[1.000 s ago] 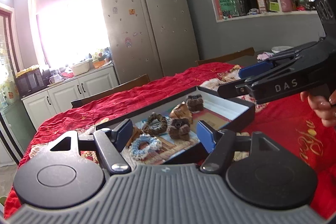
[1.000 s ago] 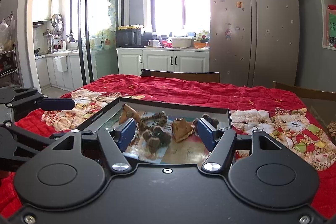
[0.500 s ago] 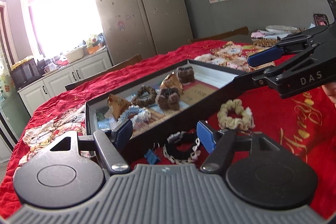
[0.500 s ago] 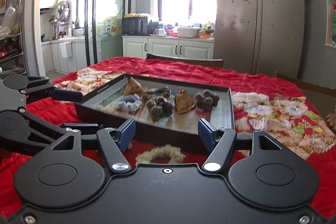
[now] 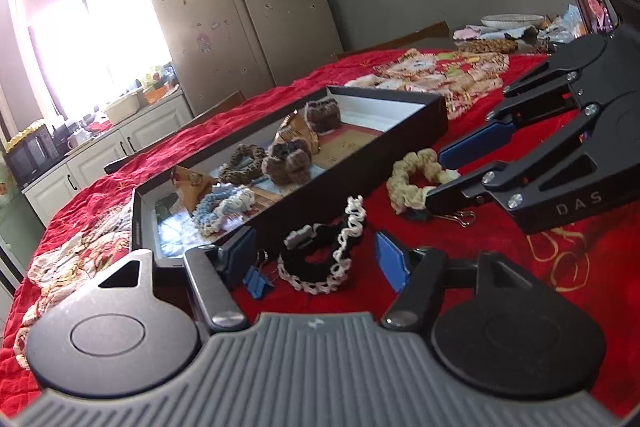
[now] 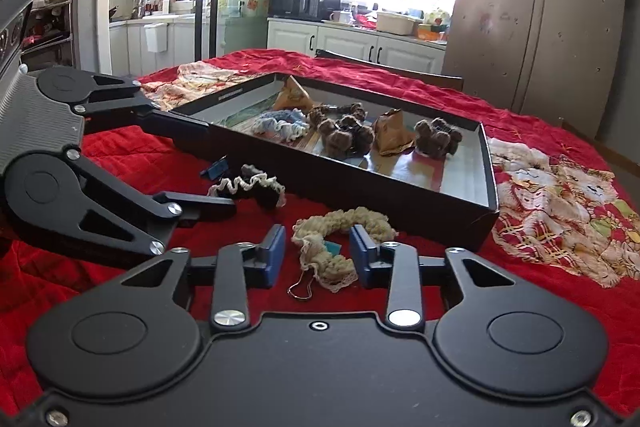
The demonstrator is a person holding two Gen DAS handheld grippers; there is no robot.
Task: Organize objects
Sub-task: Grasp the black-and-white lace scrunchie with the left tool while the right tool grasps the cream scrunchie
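Bench (image 6: 140, 163): quilted red cloth, kitchen beyond, steel fridge (image 5: 256, 7) at far wall.
Left tool (image 5: 316, 259): jaws closing, pads clear of black scrunchie (image 5: 324, 255) with white frilled edge between them.
Right tool (image 6: 318, 253): closing around fuzzy beige scrunchie (image 6: 340, 239), not yet gripped.
Black shallow box (image 6: 400, 195), just beyond both: knitted scrunchies inside.

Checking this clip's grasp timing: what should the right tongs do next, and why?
Probably finish closing on the beige scrunchie. The right tongs are closing with it between the pads, not yet pinched, and it lies outside the black tray.
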